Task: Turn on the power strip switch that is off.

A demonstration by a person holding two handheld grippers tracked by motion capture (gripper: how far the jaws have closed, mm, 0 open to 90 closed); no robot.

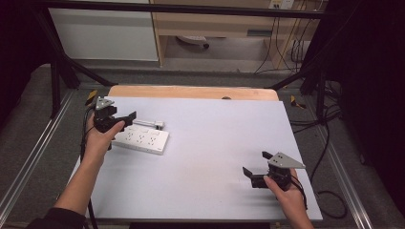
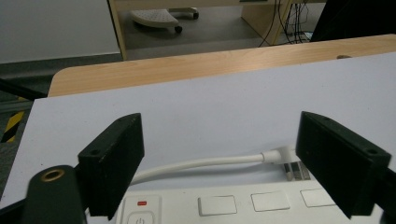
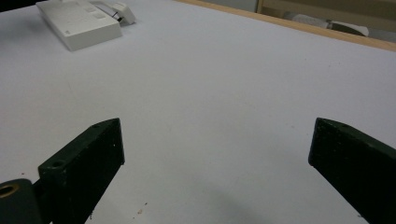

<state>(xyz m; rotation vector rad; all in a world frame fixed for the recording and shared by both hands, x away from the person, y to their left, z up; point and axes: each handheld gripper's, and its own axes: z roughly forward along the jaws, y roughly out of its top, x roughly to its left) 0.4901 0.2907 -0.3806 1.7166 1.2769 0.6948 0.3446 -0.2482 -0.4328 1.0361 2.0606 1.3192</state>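
A white power strip (image 1: 142, 139) lies on the pale table sheet (image 1: 215, 143) at the left, with its white cable and plug (image 1: 154, 124) just behind it. My left gripper (image 1: 125, 119) hovers over the strip's left end, its jaws open. In the left gripper view the strip (image 2: 224, 205) with its red-marked switch (image 2: 140, 215) sits below the gripper (image 2: 224, 140), and the cable (image 2: 201, 163) and plug (image 2: 286, 157) lie between the jaws, untouched. My right gripper (image 1: 255, 163) rests open at the front right with nothing in it. The right gripper view has its jaws (image 3: 217, 135) wide over bare sheet, the strip (image 3: 79, 21) far off.
A wooden table edge (image 1: 191, 91) runs along the back. Beyond it stand a light wooden desk (image 1: 215, 24), a caster base (image 1: 193, 42) and hanging cables (image 1: 282, 43). Black frame struts (image 1: 62, 62) flank the table, and a cable (image 1: 329, 143) trails on the floor to the right.
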